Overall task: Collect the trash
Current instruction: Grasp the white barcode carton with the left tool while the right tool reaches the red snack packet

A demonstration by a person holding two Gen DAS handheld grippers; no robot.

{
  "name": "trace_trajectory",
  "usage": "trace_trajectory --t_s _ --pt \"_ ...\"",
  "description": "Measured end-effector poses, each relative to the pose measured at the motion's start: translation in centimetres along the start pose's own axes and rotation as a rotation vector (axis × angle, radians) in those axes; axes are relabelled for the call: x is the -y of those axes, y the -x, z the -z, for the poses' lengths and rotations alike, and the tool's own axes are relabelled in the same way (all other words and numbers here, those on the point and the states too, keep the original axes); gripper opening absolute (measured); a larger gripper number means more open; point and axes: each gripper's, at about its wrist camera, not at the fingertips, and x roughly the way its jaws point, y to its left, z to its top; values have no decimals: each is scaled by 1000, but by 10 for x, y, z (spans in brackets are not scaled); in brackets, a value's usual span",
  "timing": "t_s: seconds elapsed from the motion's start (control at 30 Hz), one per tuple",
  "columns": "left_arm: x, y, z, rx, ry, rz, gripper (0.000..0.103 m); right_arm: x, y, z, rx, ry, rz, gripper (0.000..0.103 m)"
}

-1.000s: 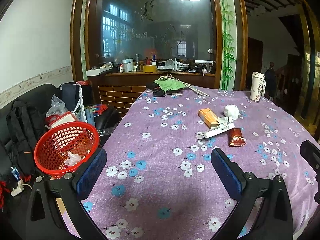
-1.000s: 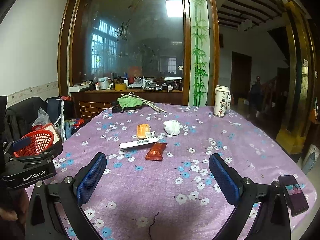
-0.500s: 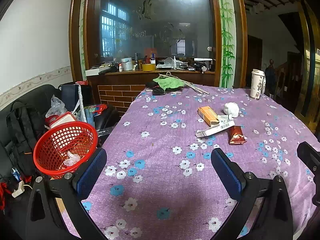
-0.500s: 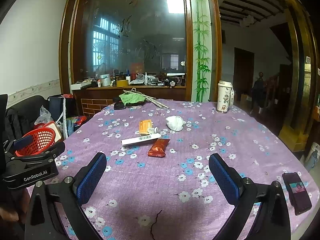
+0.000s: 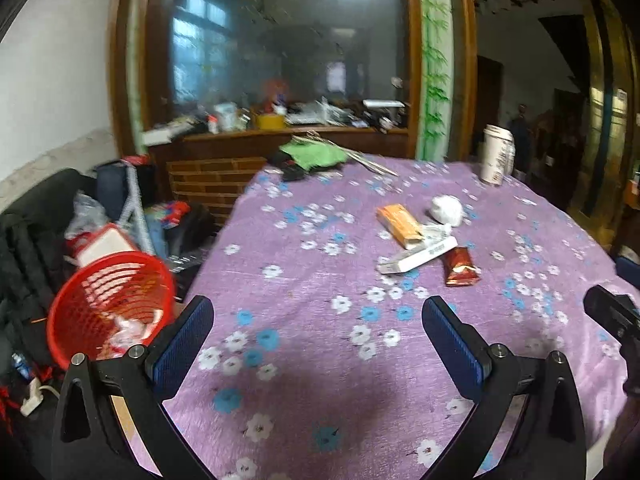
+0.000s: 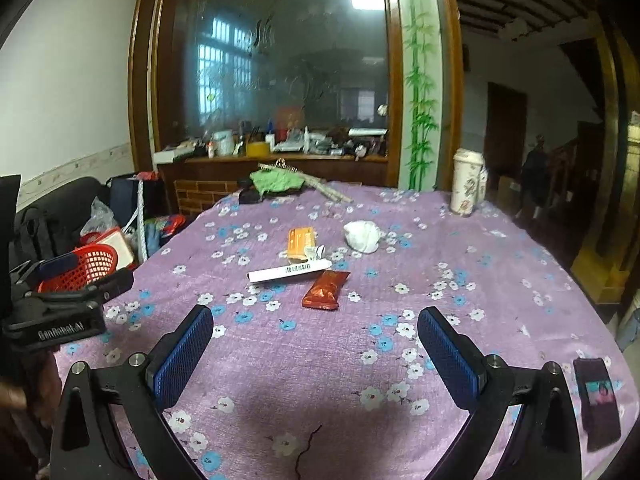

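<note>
Trash lies in a cluster mid-table on the purple floral cloth [image 6: 320, 360]: an orange box [image 6: 300, 242], a long white box [image 6: 289, 271], a red-brown wrapper [image 6: 325, 290], a small crumpled packet [image 6: 314, 252] and a white crumpled wad [image 6: 362, 236]. The left wrist view shows the orange box [image 5: 398, 222], white box [image 5: 418, 255], wrapper [image 5: 459, 266] and wad [image 5: 447, 209]. A red mesh basket [image 5: 110, 306] holding some scraps stands off the table's left edge. My left gripper [image 5: 318, 332] and my right gripper [image 6: 316, 340] are open and empty above the near cloth.
A white lidded cup [image 6: 466, 188] stands far right. Green cloth [image 6: 276, 182] and sticks lie at the far edge. A black phone [image 6: 598, 396] lies near the right edge. Bags and clutter [image 5: 100, 216] sit left of the table. The left gripper body [image 6: 60, 312] shows in the right wrist view.
Both grippers have moved forward over the table towards the trash, which looks larger and nearer. The left view has swung and blurred slightly. Jaws stay open.
</note>
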Motion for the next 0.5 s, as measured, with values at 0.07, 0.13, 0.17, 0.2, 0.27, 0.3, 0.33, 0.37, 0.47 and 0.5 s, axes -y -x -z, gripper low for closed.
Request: trace_trajectory --t_s 0.07,0.13,0.17,0.2,0.27,0.3,0.33,0.37,0.47,0.5 --pt "-1 -10 -10 -27 -22 17 103 10 -10 -8 -53 -37 -47 103" --pt "4 -21 -18 -56 -62 27 102 25 -28 -17 -124 -103 -107 101" --pt "8 -24 -21 -61 -71 29 98 31 -38 -20 -156 -132 -131 99" --pt "9 -29 -23 -66 -83 30 93 38 -53 -23 -208 -164 -159 94" --pt "17 -39 -28 -91 -112 34 85 46 -75 -27 -266 -204 -182 88" --pt "19 -44 -29 -109 -125 48 79 49 -93 -28 -310 -223 -182 86" --pt "22 -49 -32 -120 -133 57 74 50 -105 -29 -336 -230 -183 83" --pt "23 -55 -35 -140 -142 69 72 51 -120 -29 -368 -242 -186 77" --pt "28 -69 -46 -188 -169 113 69 47 -154 -29 -430 -250 -182 71" --pt "30 -73 -48 -196 -175 117 69 45 -167 -30 -448 -247 -167 67"
